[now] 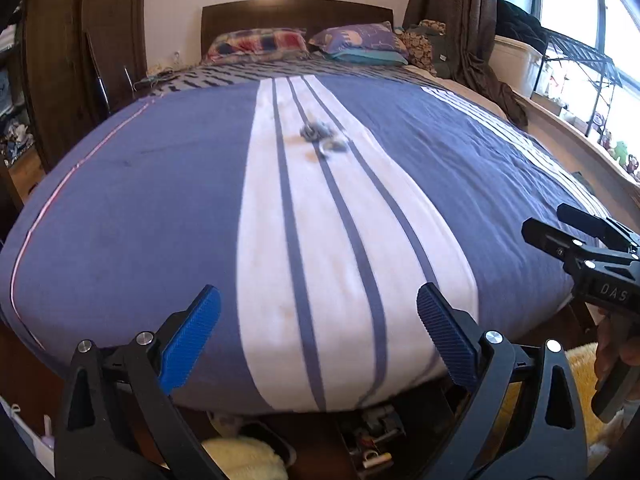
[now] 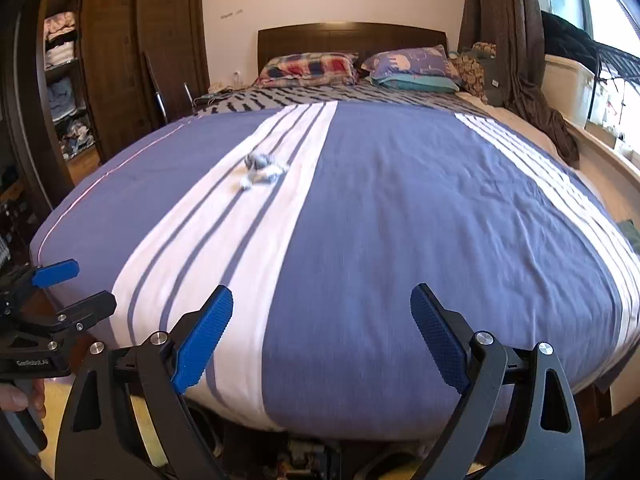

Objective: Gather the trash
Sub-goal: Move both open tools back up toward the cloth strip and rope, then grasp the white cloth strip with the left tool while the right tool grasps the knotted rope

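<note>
At the foot of the bed (image 1: pixel 120 208), both grippers hang over the near edge of the blue cover, and neither has reached anything yet. Going from the left: the left gripper (image 1: pixel 318 332) has its blue pads spread wide with nothing between them, lined up with the white striped band (image 1: pixel 272 264) that runs up the middle of the cover. Well ahead along that band, about halfway toward the pillows (image 1: pixel 260 42), lies the trash (image 1: pixel 320 136), a small crumpled grey-blue clump with a second paler bit just beside it; the blur makes it hard to say whether it is paper or cloth, or how many pieces there are. To the right, the right gripper (image 2: pixel 322 332) is likewise released and empty, over the plain blue part of the cover, so the trash (image 2: pixel 262 168) sits far and to its left.

By my reading, this is the approach step, before any pickup. The next move calls for a long reach forward over the mattress, most naturally by the left gripper, then lowering the pads either side of the clump and closing without pinching the cover beneath.
</note>
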{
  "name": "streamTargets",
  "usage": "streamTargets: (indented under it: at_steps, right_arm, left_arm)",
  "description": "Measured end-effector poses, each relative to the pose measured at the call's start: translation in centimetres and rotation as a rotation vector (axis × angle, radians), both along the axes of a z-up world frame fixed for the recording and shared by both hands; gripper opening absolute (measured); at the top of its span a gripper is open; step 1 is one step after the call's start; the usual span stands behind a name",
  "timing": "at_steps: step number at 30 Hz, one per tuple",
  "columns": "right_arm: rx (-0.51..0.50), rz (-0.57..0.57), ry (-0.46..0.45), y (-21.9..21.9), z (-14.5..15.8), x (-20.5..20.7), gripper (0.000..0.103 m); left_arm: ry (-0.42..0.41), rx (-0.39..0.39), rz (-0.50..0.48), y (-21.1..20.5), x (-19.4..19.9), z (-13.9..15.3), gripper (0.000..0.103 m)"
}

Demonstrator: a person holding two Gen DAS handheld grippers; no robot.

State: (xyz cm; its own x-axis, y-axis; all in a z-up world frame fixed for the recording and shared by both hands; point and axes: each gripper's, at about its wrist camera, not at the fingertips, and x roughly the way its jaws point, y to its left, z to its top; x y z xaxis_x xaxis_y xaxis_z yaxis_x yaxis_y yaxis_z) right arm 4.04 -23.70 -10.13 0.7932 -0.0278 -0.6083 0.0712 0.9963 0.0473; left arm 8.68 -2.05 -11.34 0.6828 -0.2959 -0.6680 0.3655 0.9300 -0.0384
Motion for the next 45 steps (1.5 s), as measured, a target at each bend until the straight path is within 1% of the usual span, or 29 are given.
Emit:
streamTargets:
  at_steps: [4,7,12,18,21,26,27,28,29,31,33,35,37,39,41,42,43,45]
  right_arm:
    - [-0.007,0.001,-0.012,0.0,1.0,2.3,0.091]
    - [-0.007,0.001,-0.012,0.0,1.3,4.0,0.091]
    - [0.001,-0.006,0.003,-0.3,1.0,7.2,0.091]
    - [0.005,-0.037,0.052,-1.2,-0.2,12.1,0.091]
    - [0.002,-0.034,0.062,-1.3,-0.4,13.8,0.091]
    - [-0.003,-0.053,0.071,-2.1,-0.6,16.7,0.091]
    - [0.0,-0.057,0.074,-2.4,-0.6,17.3,0.091]
    - [0.001,-0.061,0.076,-2.7,-0.7,17.7,0.091]
    - [0.001,-0.063,0.077,-2.9,-0.7,18.0,0.091]
    - [0.006,-0.068,0.08,-3.3,-0.9,18.7,0.091]
    - [0.011,-0.069,0.084,-3.5,-0.9,19.2,0.091]
    - [0.013,-0.068,0.089,-3.7,-1.1,19.6,0.091]
    - [0.014,-0.065,0.092,-3.8,-1.1,20.0,0.091]
    - [0.018,-0.063,0.092,-3.8,-1.1,20.3,0.091]
    - [0.026,-0.063,0.094,-3.8,-1.1,20.6,0.091]
    - [0.028,-0.062,0.095,-3.9,-1.1,20.6,0.091]
    - [0.028,-0.06,0.098,-3.8,-1.1,20.9,0.091]
    - [0.027,-0.054,0.102,-3.3,-1.2,21.1,0.091]
  left_arm:
    - [-0.014,0.001,0.016,0.2,2.2,0.5,0.094]
    - [-0.01,-0.006,0.028,0.4,4.2,0.5,0.094]
    - [0.005,0.002,0.032,0.1,6.9,-0.1,0.095]
    - [0.04,0.009,0.003,-1.7,11.0,-1.3,0.095]
    - [0.05,0.021,-0.001,-2.8,13.6,-1.9,0.095]
    - [0.055,0.02,-0.021,-4.4,16.8,-2.2,0.093]
    - [0.056,0.022,-0.028,-4.9,17.6,-2.3,0.089]
    - [0.058,0.022,-0.032,-5.2,18.1,-2.4,0.082]
    - [0.06,0.023,-0.037,-5.6,18.8,-2.5,0.078]
    - [0.07,0.028,-0.047,-6.5,20.2,-2.8,0.065]
    - [0.084,0.014,-0.059,-7.0,21.3,-3.0,0.058]
    - [0.099,0.012,-0.075,-7.8,22.2,-3.3,0.055]
    - [0.122,0.016,-0.096,-8.5,23.0,-3.8,0.042]
    - [0.143,0.01,-0.111,-8.8,23.5,-4.1,0.035]
    - [0.152,0.015,-0.119,-9.0,23.7,-4.4,0.021]
    - [0.153,0.015,-0.121,-9.0,23.7,-4.4,0.007]
    - [0.153,0.011,-0.124,-8.9,23.7,-4.3,0.001]
    - [0.148,0.007,-0.135,-8.6,23.2,-4.0,0.001]
